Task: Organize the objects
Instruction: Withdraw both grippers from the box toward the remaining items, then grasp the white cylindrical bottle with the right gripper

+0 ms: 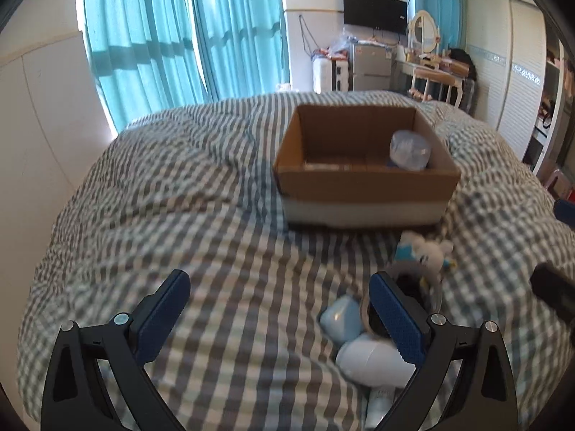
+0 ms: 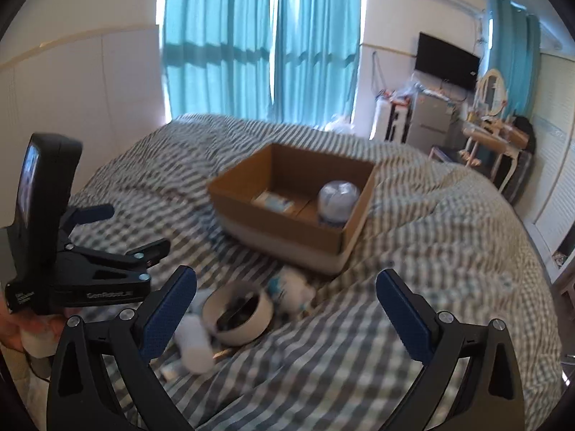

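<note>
In the left wrist view the left claw [image 1: 278, 318] gapes wide and empty over the quilt [image 1: 215, 233], with the white bottle [image 1: 373, 361] just inside its right finger, the long axis running toward the camera, the tape roll [image 1: 402, 298] behind that finger and the box [image 1: 363, 179] well ahead. In the right wrist view the right claw [image 2: 287, 318] is likewise spread and empty, the tape roll [image 2: 237, 312] and bottle [image 2: 196, 344] lying low by its left finger; the left claw [image 2: 140, 231] looks nearer the bottle, so it is probably the one to take it.
</note>
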`<act>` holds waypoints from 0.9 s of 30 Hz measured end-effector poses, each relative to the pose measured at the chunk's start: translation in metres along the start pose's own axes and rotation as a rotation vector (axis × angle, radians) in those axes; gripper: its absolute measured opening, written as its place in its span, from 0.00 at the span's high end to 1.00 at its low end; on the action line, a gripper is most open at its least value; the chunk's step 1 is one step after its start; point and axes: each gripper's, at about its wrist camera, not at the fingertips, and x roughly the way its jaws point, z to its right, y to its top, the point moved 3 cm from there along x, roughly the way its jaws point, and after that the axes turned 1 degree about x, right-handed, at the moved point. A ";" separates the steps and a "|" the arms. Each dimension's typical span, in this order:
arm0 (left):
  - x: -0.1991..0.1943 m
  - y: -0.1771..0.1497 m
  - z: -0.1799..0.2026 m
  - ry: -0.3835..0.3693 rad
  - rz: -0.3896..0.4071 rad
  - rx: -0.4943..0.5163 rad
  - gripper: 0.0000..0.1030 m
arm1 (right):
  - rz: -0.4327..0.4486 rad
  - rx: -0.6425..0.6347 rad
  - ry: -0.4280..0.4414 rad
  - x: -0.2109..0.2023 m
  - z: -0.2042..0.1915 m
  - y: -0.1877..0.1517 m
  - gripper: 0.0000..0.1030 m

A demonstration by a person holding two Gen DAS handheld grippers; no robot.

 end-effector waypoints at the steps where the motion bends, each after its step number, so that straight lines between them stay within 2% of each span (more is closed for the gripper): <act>1: 0.001 -0.008 -0.001 -0.002 -0.010 -0.002 0.01 | -0.024 -0.010 0.008 0.007 -0.007 -0.007 0.02; 7: 0.000 -0.045 -0.005 0.022 -0.057 0.010 0.01 | -0.141 0.000 0.059 0.043 -0.028 -0.038 0.04; 10: 0.000 -0.053 -0.016 0.066 -0.068 -0.004 0.01 | -0.183 0.017 0.092 0.054 -0.039 -0.046 0.11; 13: 0.000 -0.058 -0.033 0.088 -0.079 -0.052 0.01 | -0.230 0.018 0.120 0.064 -0.048 -0.054 0.27; 15: 0.000 -0.059 -0.041 0.084 -0.077 -0.073 0.01 | -0.267 0.028 0.151 0.071 -0.052 -0.059 0.44; 16: 0.000 -0.059 -0.042 0.085 -0.075 -0.075 0.01 | -0.284 0.033 0.163 0.074 -0.054 -0.061 0.49; 17: 0.000 -0.060 -0.042 0.084 -0.074 -0.074 0.01 | -0.300 0.036 0.177 0.077 -0.055 -0.063 0.57; 22: 0.001 -0.062 -0.039 0.100 -0.080 -0.050 0.01 | -0.279 0.027 0.203 0.069 -0.060 -0.061 0.64; 27: 0.003 -0.058 -0.039 0.086 -0.081 -0.058 0.01 | -0.194 0.019 0.193 0.039 -0.057 -0.045 0.68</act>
